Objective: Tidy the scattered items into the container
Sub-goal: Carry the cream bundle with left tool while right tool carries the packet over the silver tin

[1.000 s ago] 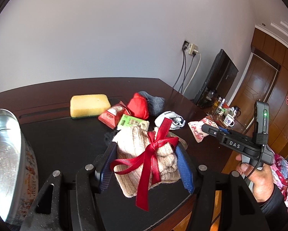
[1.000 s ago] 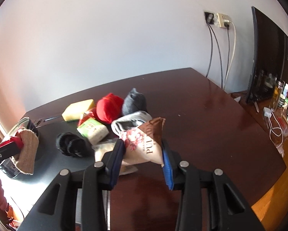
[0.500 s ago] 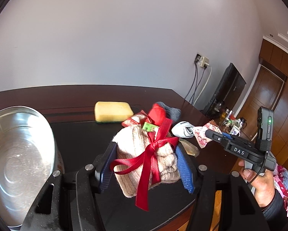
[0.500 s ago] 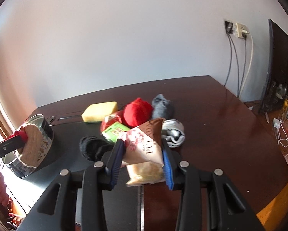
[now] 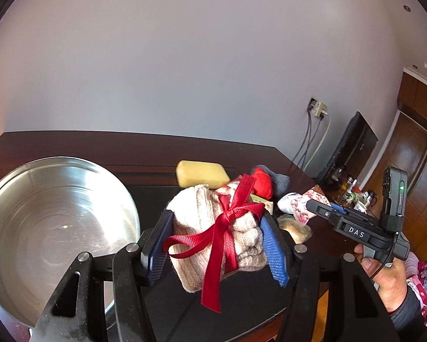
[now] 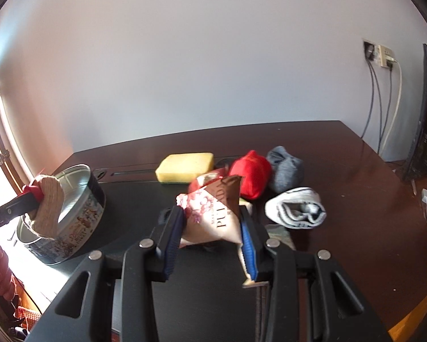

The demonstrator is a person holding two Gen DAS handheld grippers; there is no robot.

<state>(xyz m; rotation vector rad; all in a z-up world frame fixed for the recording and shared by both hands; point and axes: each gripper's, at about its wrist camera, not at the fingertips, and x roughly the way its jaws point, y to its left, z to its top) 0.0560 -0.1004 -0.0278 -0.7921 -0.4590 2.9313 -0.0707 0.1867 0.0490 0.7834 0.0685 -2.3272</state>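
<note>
My left gripper (image 5: 216, 245) is shut on a beige knitted bundle tied with a red ribbon (image 5: 213, 228), held in the air just right of the round metal tin (image 5: 56, 219). In the right wrist view the bundle (image 6: 46, 205) hangs over the tin's rim (image 6: 79, 168). My right gripper (image 6: 210, 228) is shut on a brown and floral snack packet (image 6: 213, 211), lifted above the dark mat. The packet also shows in the left wrist view (image 5: 302, 203).
On the table lie a yellow sponge (image 6: 186, 166), a red sock ball (image 6: 252, 175), a grey sock ball (image 6: 284, 169), a white-grey sock roll (image 6: 297, 212) and a pale packet (image 5: 294, 228). A TV (image 5: 353, 148) stands beyond the table's right edge.
My left gripper has carried the ribboned bundle left to the tin, which now fills more of its view. My right gripper has moved left with the packet.
</note>
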